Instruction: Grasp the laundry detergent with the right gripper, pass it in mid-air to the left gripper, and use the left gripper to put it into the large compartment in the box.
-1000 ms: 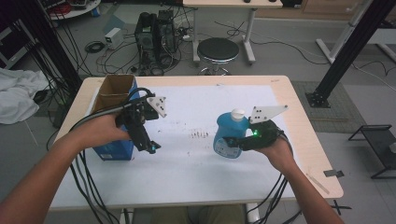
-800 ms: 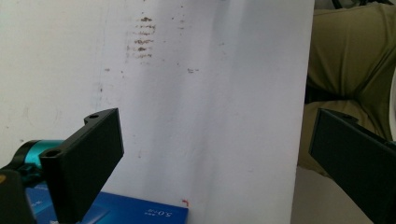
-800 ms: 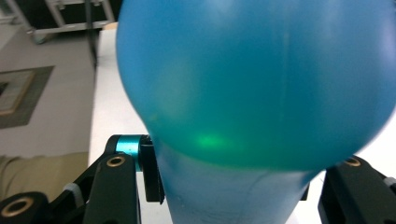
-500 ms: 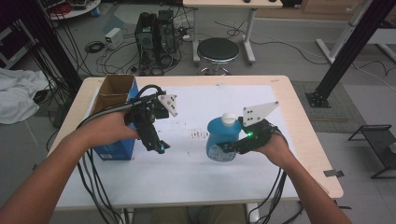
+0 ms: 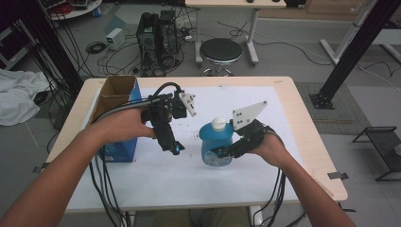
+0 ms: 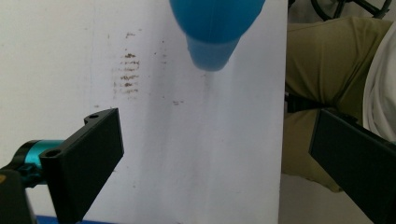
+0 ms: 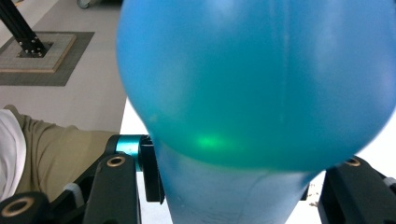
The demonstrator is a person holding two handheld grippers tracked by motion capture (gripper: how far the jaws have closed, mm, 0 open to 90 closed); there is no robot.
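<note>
A blue bottle [image 5: 213, 144] with a white cap [image 5: 218, 124] stands out over the white paper sheet [image 5: 198, 184] near the table's middle. My right gripper [image 5: 219, 153] is shut on the bottle's lower part, coming in from the right. In the right gripper view the bottle [image 7: 257, 84] looms close, and my right gripper [image 7: 233, 191] has a jaw on each side of its narrower part. My left gripper [image 5: 174, 147] points down just left of the bottle, apart from it. In the left gripper view my left gripper [image 6: 215, 133] is wide open with nothing between the jaws, the bottle [image 6: 212, 32] ahead.
An open blue cardboard box [image 5: 111, 101] stands at the table's left, behind my left hand. Faint brown smudges [image 6: 128, 74] mark the paper. The person's khaki-clad leg [image 6: 327, 70] lies past the table's near edge. A stool [image 5: 222, 51] and a computer [image 5: 156, 33] stand behind the table.
Both hands have drawn together: the left gripper moved right, away from the box, and the right gripper carried the bottle to the left, toward the table's middle.
</note>
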